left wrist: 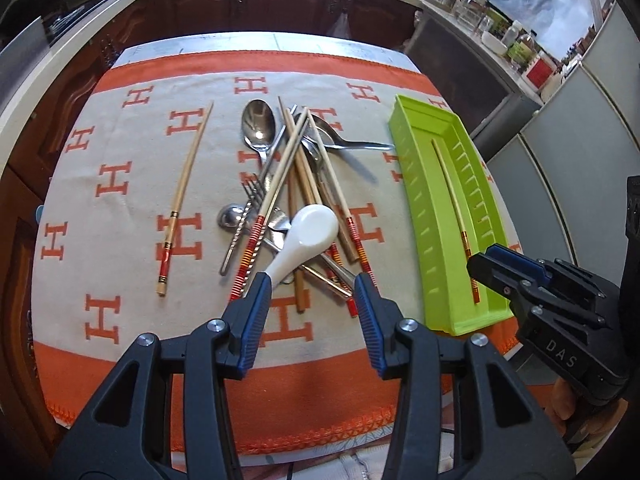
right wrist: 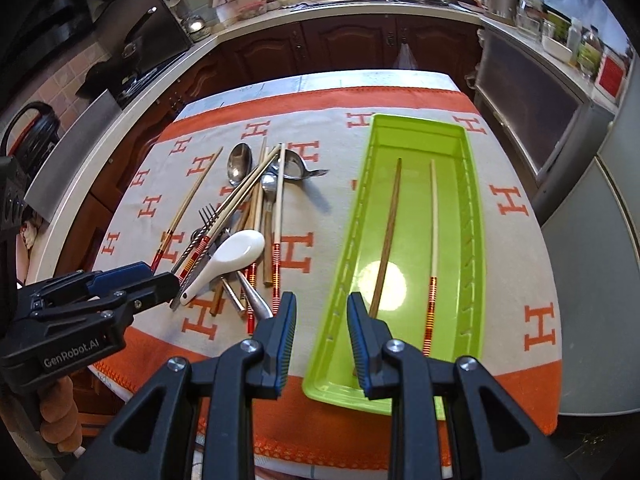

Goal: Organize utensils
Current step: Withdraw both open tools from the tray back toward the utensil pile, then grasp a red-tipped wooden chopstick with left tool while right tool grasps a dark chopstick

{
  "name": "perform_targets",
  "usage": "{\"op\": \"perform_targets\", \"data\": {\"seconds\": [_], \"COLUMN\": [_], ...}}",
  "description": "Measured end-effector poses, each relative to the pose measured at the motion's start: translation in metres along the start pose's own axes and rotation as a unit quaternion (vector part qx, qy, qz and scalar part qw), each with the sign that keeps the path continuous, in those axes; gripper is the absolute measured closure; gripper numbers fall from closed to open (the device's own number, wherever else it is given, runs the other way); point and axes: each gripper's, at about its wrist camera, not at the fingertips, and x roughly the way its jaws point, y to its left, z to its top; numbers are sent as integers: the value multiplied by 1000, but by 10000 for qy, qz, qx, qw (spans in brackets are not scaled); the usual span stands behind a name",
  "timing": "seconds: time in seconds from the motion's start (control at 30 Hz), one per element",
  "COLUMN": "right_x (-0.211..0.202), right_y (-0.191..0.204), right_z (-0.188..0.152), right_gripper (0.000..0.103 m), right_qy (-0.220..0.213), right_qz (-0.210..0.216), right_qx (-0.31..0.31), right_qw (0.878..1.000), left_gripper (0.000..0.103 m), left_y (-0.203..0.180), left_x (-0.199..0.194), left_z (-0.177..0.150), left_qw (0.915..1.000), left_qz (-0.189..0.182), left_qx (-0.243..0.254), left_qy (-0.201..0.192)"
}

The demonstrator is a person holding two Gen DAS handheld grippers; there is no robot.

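**Utensil sort: pile on cloth, two sticks in tray**

Bench (right wrist: pixel 360 78) covered w/ orange-and-cream H-pattern cloth (left wrist: pixel 120 184). Green tray (right wrist: pixel 464 200) lies on cloth at right side, long axis running away from the cameras. Inside tray: one dark wooden chopstick (right wrist: pixel 388 236) and one pale chopstick w/ red-banded end (right wrist: pixel 433 248), side by side, not touching.

Utensil pile (left wrist: pixel 288 200) sits centre of cloth, left of tray, well apart from it. Pile is tangled: several red-banded chopsticks cross over metal spoons and a fork (left wrist: pixel 250 196); white ceramic spoon (left wrist: pixel 308 236) rests on top at the near end. One chopstick (left wrist: pixel 182 200) lies alone left of pile.

Left gripper (left wrist: pixel 314 292) hovers over near end of pile, fingers spread, nothing between them; white spoon's handle nearly meets the left finger. Right gripper (right wrist: pixel 322 312) over tray's near left rim, fingers released, empty.

Surrounds: dark cabinets (right wrist: pixel 344 48), cluttered counter w/ jars (right wrist: pixel 576 40) behind.
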Motion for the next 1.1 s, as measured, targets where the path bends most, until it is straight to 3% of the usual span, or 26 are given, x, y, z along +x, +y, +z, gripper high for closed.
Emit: {"op": "perform_targets", "data": {"seconds": [0.27, 0.57, 0.77, 1.1], "right_x": [17, 52, 96, 150], "right_y": [28, 45, 55, 52], "right_z": [15, 54, 83, 92], "right_gripper": [77, 77, 92, 99], "right_qy": [143, 324, 710, 1176], "right_qz": [86, 796, 1425, 1670], "right_qx": [-222, 24, 444, 906], "right_qw": [9996, 9963, 9862, 9747], "left_gripper": [63, 63, 63, 63], "left_y": [45, 102, 126, 141], "left_x": [-5, 20, 50, 91], "left_z": [4, 30, 54, 78], "left_qw": [9989, 9975, 9971, 9962], "left_qz": [290, 474, 485, 524], "left_qx": [-222, -488, -591, -591], "left_qy": [-296, -172, 58, 362]}}
